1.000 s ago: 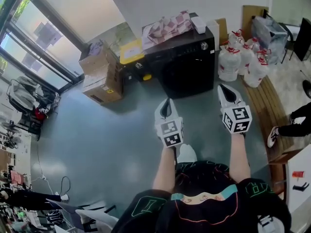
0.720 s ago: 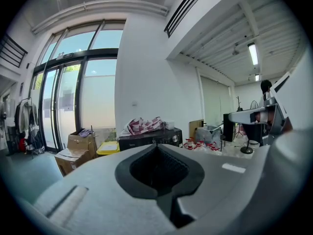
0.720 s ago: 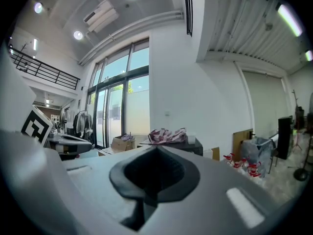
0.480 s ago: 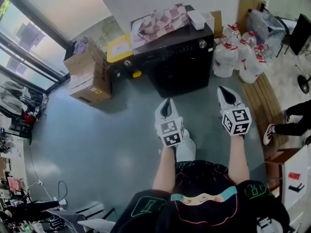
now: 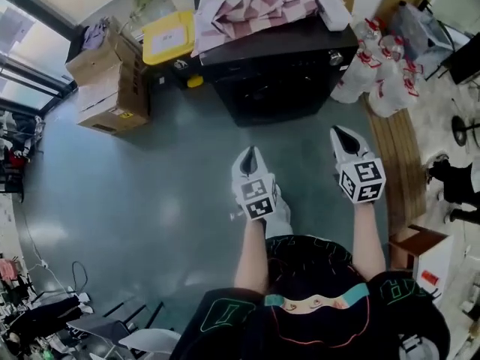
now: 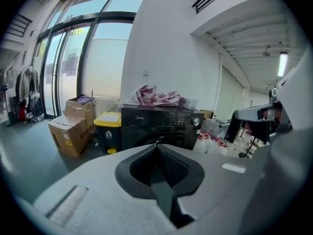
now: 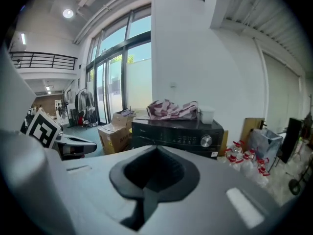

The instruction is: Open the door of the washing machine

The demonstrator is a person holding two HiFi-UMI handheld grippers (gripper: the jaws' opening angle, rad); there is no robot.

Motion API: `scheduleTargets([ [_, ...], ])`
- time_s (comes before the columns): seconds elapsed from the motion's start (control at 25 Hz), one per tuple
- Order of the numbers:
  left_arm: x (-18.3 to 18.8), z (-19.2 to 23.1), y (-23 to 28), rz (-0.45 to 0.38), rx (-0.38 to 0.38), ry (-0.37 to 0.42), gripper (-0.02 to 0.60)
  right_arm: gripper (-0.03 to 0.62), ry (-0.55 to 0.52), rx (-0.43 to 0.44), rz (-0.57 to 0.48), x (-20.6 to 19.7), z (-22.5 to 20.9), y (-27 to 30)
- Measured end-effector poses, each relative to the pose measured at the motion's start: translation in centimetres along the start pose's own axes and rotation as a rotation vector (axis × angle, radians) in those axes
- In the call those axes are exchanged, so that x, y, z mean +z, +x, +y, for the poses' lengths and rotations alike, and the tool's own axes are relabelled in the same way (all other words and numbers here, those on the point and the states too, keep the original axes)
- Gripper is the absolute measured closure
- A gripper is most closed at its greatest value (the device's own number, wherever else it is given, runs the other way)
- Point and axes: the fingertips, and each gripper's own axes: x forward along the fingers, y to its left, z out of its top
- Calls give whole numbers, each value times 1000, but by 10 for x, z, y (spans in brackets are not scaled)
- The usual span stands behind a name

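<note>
A smooth, grey-green floor with a dull sheen fills most of the head view. At its far edge stands the black, box-shaped washing machine, glossy-fronted, its dark round door closed flush and a silver knob at the upper right corner. To its left sit two stacked brown cardboard boxes, matte and square-edged. To its right is a cluster of white plastic jugs with red caps. A crumpled pink-and-white checked cloth lies on the machine's top, and a dark bin with a flat yellow lid stands just beside it.

The white left gripper and the white right gripper both have their jaws pressed together with nothing between them. Both point toward the machine, well apart from it.

Bare floor lies between the grippers and the door. A strip of wooden planks borders the floor on the right.
</note>
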Motion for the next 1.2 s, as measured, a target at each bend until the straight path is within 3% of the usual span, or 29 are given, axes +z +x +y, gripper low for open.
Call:
scheduleTargets([
  [0.12, 0, 38, 27, 25, 43, -72, 571, 591, -38, 38, 40, 11, 12, 45],
  [0.24, 9, 60, 52, 24, 50, -84, 571, 591, -63, 63, 69, 17, 22, 81],
  [0.4, 5, 63, 81, 39, 26, -98, 571, 591, -105, 94, 117, 15, 26, 111],
  [0.72, -6, 58, 122, 93, -5, -119, 571, 591, -100, 60, 201, -2, -4, 136],
  [1.0, -7, 58, 155, 162, 29, -63, 571, 591, -79, 72, 235, -13, -40, 178],
  [1.2, 7, 70, 190, 199, 83, 18, 571, 591, -78, 171, 218, -2, -33, 226],
])
